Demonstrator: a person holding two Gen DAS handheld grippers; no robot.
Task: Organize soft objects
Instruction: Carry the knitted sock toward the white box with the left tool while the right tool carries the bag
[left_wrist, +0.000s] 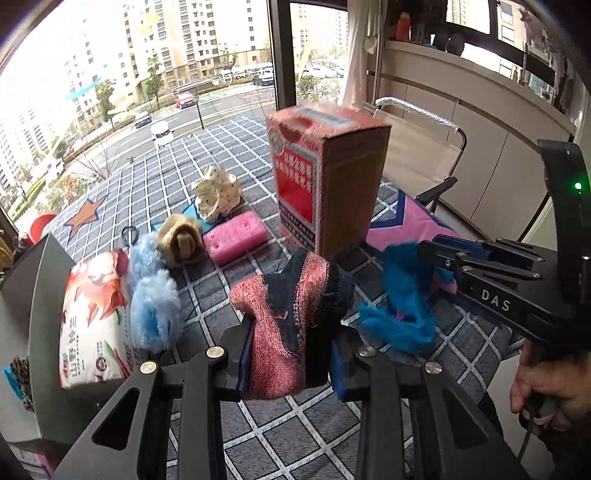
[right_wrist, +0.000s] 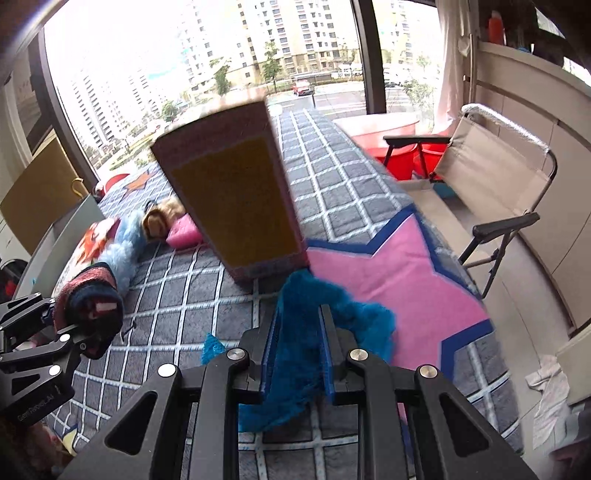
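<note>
Between the left gripper's (left_wrist: 291, 354) fingers a pink and navy knit piece (left_wrist: 288, 314) is clamped, held up just above the blanket. Beside it, a fuzzy blue cloth (right_wrist: 295, 343) is pinched in the right gripper (right_wrist: 297, 354), hanging down in front of the tall red box (left_wrist: 325, 177).

Progress looks partial at best, guessing here: two softies are in hand, but plenty is left lying around — a light blue fluffy thing (left_wrist: 155, 295), a tan plush (left_wrist: 181, 240), a pink sponge (left_wrist: 236, 236), a dotted cloth (left_wrist: 216, 194) and a printed packet (left_wrist: 92, 314).

Everything is laid on a grey checked blanket (left_wrist: 229, 147) with star patches. A big window (left_wrist: 147, 55) with tower blocks outside and a folding chair (right_wrist: 491, 184) are seen around it.
</note>
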